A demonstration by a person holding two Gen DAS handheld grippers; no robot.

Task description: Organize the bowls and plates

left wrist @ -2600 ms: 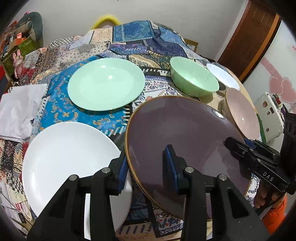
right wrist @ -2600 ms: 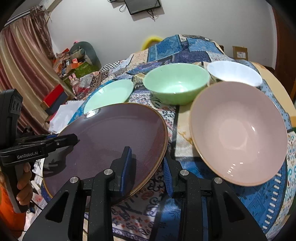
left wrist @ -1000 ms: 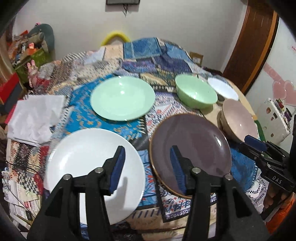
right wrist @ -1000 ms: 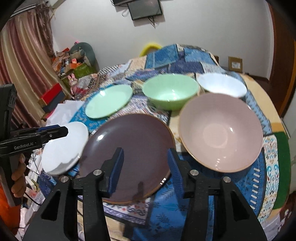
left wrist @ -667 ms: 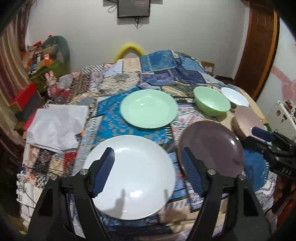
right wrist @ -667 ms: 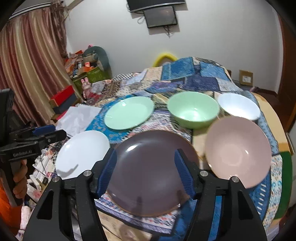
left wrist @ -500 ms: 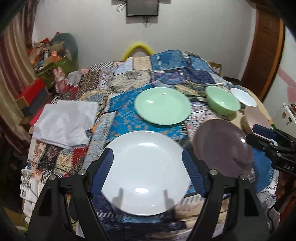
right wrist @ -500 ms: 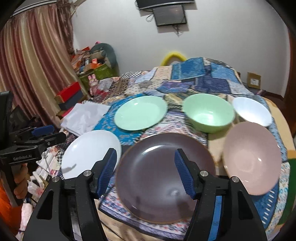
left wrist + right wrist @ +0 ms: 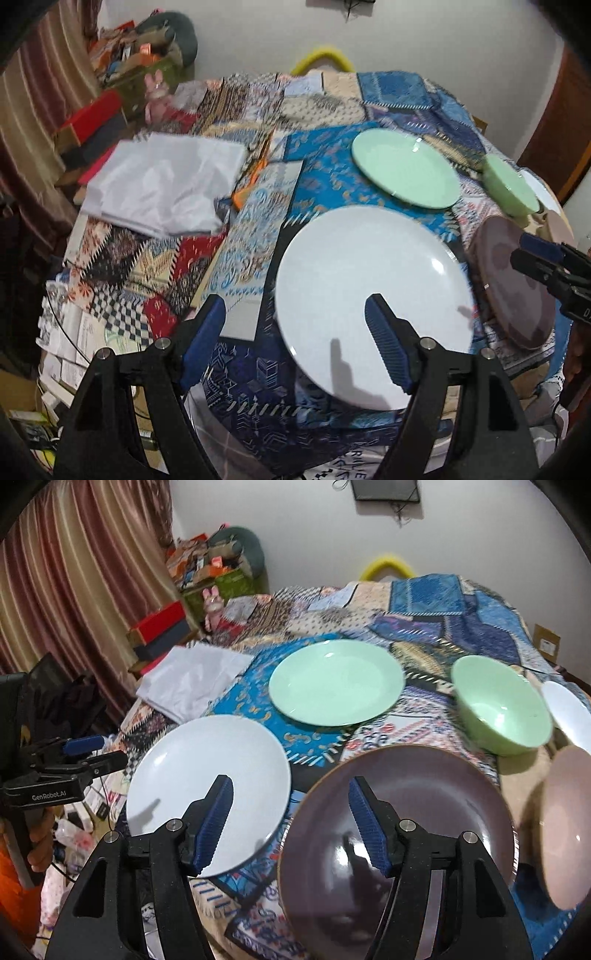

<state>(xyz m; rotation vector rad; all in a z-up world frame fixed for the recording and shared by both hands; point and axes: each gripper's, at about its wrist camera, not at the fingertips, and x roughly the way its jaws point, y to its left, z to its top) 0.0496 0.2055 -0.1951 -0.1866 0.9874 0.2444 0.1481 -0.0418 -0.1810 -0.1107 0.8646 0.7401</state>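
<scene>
Cluttered room, quilt-covered counter (image 9: 436, 602) with plates and bowls laid out singly.
Both claws gape wide and empty: left claw (image 9: 295, 332) over the white plate (image 9: 369, 280), right claw (image 9: 291, 812) between it and the purple plate (image 9: 424, 797), likely choosing what to stack.

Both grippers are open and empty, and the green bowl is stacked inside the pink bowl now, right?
Not quite. Both the left gripper and right gripper are open and empty, but the right wrist view shows the green bowl sitting on the cloth by itself, apart from the pink bowl.
</scene>
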